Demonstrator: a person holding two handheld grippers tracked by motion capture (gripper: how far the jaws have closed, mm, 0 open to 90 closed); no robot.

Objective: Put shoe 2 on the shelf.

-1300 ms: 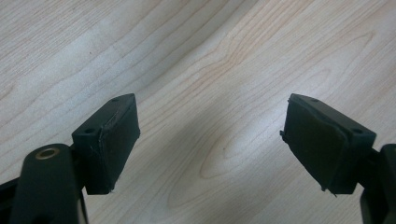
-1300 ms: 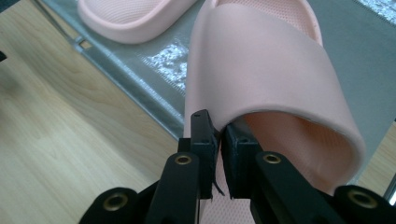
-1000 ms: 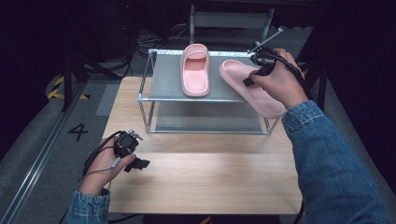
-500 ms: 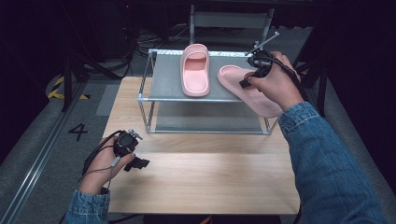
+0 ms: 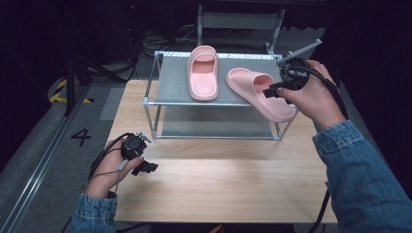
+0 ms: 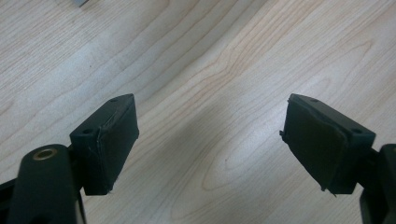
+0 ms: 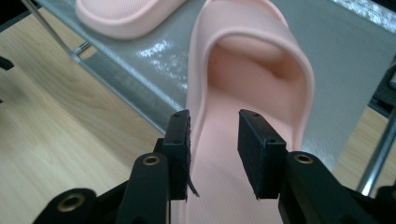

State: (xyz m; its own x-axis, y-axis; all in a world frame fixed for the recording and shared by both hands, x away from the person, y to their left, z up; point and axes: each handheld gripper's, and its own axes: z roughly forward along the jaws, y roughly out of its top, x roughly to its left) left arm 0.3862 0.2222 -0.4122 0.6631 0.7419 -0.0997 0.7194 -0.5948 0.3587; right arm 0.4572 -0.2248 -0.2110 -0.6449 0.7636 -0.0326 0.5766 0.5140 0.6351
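Looks like a lab or test bay, not a home: bare wooden tabletop (image 5: 218, 189) carrying a small metal-frame shelf (image 5: 214, 99), set against a dark, blacked-out surround. Grey floor has a painted number 4 (image 5: 81, 137), yellow-black hazard tape (image 5: 60, 92) and a floor rail (image 5: 34, 179); loose cables (image 5: 160, 41) lie behind.

Both slippers (image 5: 203, 73) (image 5: 260, 93) are plain pink. The shelf (image 5: 170, 87) is grey; the desk (image 5: 218, 189) shows pale wood grain. The claws (image 7: 214, 149) (image 6: 210, 144) are black.
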